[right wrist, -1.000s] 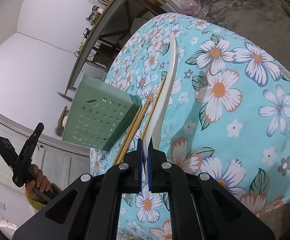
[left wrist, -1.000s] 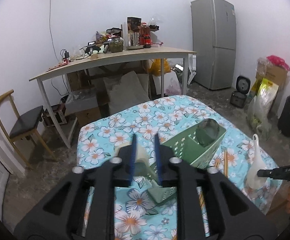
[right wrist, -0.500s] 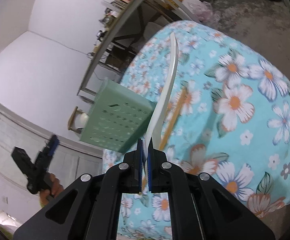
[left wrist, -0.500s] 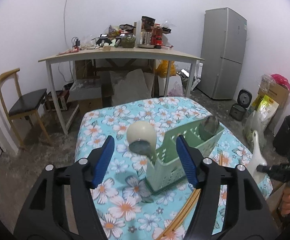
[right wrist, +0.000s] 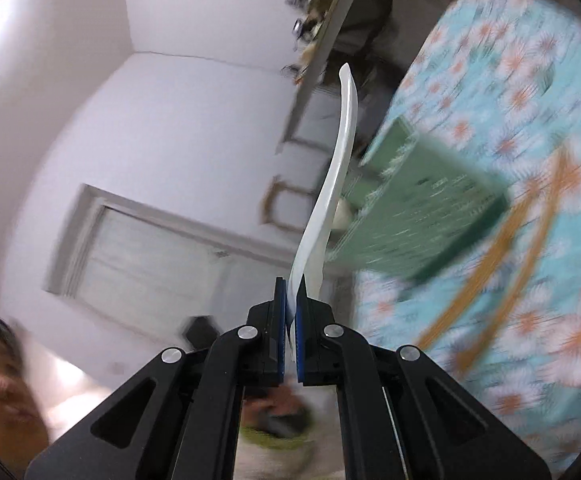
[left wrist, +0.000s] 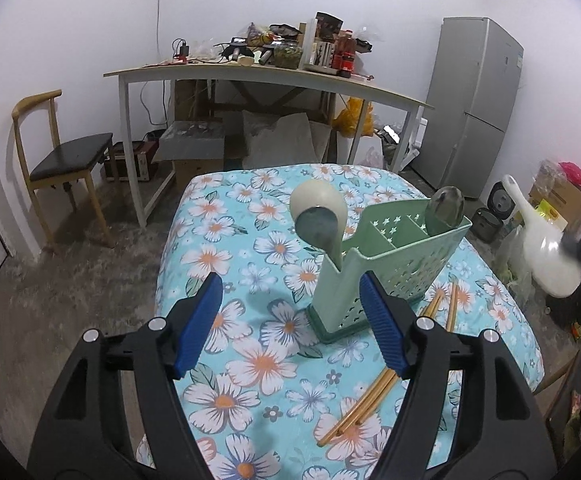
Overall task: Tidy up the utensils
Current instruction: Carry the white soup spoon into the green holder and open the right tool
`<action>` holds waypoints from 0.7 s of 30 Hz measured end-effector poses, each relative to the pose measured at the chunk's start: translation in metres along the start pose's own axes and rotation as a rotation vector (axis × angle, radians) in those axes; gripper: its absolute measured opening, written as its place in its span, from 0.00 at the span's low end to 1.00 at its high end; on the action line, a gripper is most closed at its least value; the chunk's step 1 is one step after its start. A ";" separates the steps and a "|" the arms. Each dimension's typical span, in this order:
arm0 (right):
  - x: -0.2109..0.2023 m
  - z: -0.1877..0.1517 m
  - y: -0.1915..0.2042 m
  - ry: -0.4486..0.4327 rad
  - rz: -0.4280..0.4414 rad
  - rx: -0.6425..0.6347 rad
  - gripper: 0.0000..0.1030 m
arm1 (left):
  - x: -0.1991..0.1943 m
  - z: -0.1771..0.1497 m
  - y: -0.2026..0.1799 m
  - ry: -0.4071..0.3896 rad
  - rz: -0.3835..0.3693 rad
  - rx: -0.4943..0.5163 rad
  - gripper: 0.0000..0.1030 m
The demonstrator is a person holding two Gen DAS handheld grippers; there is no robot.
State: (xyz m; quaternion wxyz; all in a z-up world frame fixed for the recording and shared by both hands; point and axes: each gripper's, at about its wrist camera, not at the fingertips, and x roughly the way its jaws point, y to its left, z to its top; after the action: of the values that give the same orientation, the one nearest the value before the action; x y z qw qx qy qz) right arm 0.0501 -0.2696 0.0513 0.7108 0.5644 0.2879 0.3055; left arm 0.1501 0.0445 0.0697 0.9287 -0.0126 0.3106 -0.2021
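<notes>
A green perforated utensil caddy (left wrist: pixel 394 276) stands on the floral table (left wrist: pixel 226 264). A cream ladle (left wrist: pixel 318 204) and a metal spoon (left wrist: pixel 316 226) stand in its left end, a dark spoon (left wrist: pixel 444 210) in its far right end. Wooden chopsticks (left wrist: pixel 374 396) lie on the cloth in front of it. My left gripper (left wrist: pixel 290 320) is open and empty, just in front of the caddy. My right gripper (right wrist: pixel 290 292) is shut on a white rice paddle (right wrist: pixel 330 184), held in the air beside the caddy (right wrist: pixel 418 216); the paddle also shows in the left wrist view (left wrist: pixel 542 244).
A long cluttered desk (left wrist: pixel 270 80) stands behind the table, a wooden chair (left wrist: pixel 62 160) at the left, a grey fridge (left wrist: pixel 474 108) at the right. Bags and boxes (left wrist: pixel 562 196) lie on the floor at the right. The right wrist view is motion-blurred.
My left gripper opened, releasing the ladle and spoon in the caddy, and drew back. My right gripper lifted the white paddle off the table and swung it up.
</notes>
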 end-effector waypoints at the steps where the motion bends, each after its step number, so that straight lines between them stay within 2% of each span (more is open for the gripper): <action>1: 0.005 0.001 -0.003 0.011 0.032 0.034 0.04 | 0.000 -0.001 0.001 0.001 0.001 -0.003 0.66; 4: 0.014 0.003 -0.015 0.033 0.112 0.135 0.04 | 0.001 -0.002 0.002 0.005 0.005 -0.004 0.66; 9: 0.030 0.005 -0.035 0.055 0.193 0.284 0.04 | 0.004 -0.004 0.002 0.016 0.006 -0.007 0.66; 16: 0.041 0.018 -0.066 0.010 0.308 0.482 0.04 | 0.009 -0.007 -0.001 0.032 0.007 -0.004 0.66; 21: 0.047 0.028 -0.079 -0.020 0.344 0.581 0.04 | 0.011 -0.008 0.000 0.041 0.013 -0.011 0.66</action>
State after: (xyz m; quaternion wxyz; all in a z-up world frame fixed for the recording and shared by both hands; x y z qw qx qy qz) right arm 0.1102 -0.2650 -0.0232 0.4611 0.7867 0.2566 0.3204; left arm 0.1535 0.0408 0.0566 0.9234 -0.0115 0.3306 -0.1947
